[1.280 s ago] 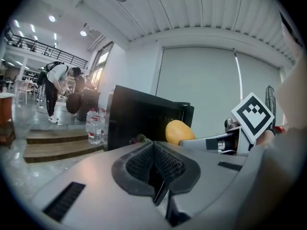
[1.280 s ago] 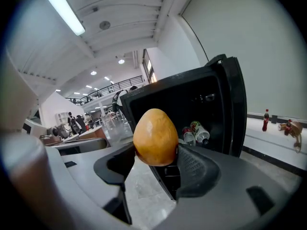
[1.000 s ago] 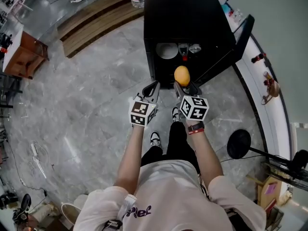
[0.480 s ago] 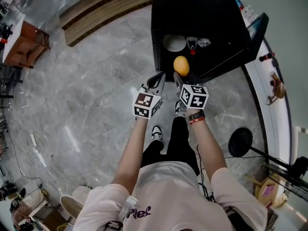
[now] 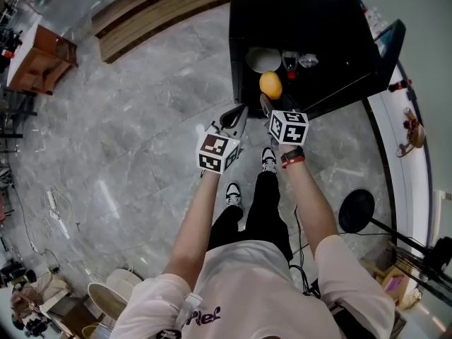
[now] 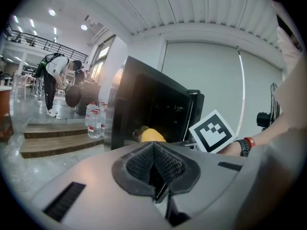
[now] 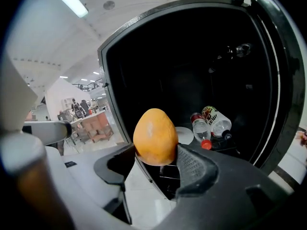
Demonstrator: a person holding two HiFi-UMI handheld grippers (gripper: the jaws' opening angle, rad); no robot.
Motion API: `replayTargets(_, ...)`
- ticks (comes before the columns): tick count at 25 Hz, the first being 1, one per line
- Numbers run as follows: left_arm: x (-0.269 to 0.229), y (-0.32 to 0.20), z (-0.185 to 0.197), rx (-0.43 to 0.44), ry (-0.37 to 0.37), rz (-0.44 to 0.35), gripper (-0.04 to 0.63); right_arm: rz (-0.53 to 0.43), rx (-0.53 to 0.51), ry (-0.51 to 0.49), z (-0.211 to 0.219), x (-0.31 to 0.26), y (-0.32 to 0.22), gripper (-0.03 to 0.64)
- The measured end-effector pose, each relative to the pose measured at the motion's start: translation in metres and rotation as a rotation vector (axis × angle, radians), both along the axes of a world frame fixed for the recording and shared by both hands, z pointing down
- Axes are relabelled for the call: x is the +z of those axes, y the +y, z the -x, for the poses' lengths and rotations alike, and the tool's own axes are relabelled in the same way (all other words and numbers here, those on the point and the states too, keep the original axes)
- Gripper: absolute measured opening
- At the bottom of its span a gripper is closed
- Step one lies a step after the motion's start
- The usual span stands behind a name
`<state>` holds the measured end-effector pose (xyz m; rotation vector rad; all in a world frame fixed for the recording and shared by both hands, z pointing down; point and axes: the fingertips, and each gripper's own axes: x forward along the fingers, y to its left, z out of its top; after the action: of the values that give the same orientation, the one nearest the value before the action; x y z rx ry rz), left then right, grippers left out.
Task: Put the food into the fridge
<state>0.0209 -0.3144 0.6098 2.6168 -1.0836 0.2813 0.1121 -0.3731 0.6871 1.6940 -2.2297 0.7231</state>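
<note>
An orange mango (image 7: 155,137) is clamped between the pads of my right gripper (image 7: 156,159), which is shut on it. In the head view the mango (image 5: 270,85) hangs at the mouth of the small black fridge (image 5: 296,20), whose door (image 5: 371,62) stands open to the right. Inside lie a white plate (image 5: 263,60) and two bottles (image 7: 211,123). My left gripper (image 5: 235,119) hovers just left of the right one, outside the fridge, its jaws shut with nothing between them (image 6: 154,169).
Grey marble floor (image 5: 141,140) surrounds the fridge. Wooden steps (image 5: 141,20) run at the back left, with water bottles (image 6: 95,121) on them. A round black stand base (image 5: 357,212) sits to the right. People stand far off at the left of the left gripper view.
My right gripper has carried the mango forward and down, closer to the fridge opening. The left gripper has sunk a little beside it.
</note>
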Motion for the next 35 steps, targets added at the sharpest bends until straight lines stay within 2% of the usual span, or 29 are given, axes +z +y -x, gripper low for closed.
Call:
replayTargets(8,0.014,-0.006,-0.001,0.005,0.006,0.009,0.018,0.019,0.012,0.02,-0.011,0.025,-0.04,0.285)
replayTargets(18,0.015,-0.028,-0.005,0.009,0.057,-0.014,0.018,0.033,-0.057,0.067,-0.006,0.048,-0.094,0.287)
replayTargets(23,0.021,-0.035,-0.004,0.012,0.034,-0.041,0.018,0.046,-0.084,0.093,-0.002,0.064,-0.119,0.287)
replayTargets(28,0.027,-0.032,-0.004,0.0,0.025,-0.022,0.018,0.108,-0.1,0.113,-0.007,0.087,-0.132,0.287)
replayTargets(35,0.037,-0.027,-0.003,0.009,0.016,-0.011,0.018,0.119,-0.099,0.129,-0.005,0.098,-0.152,0.288)
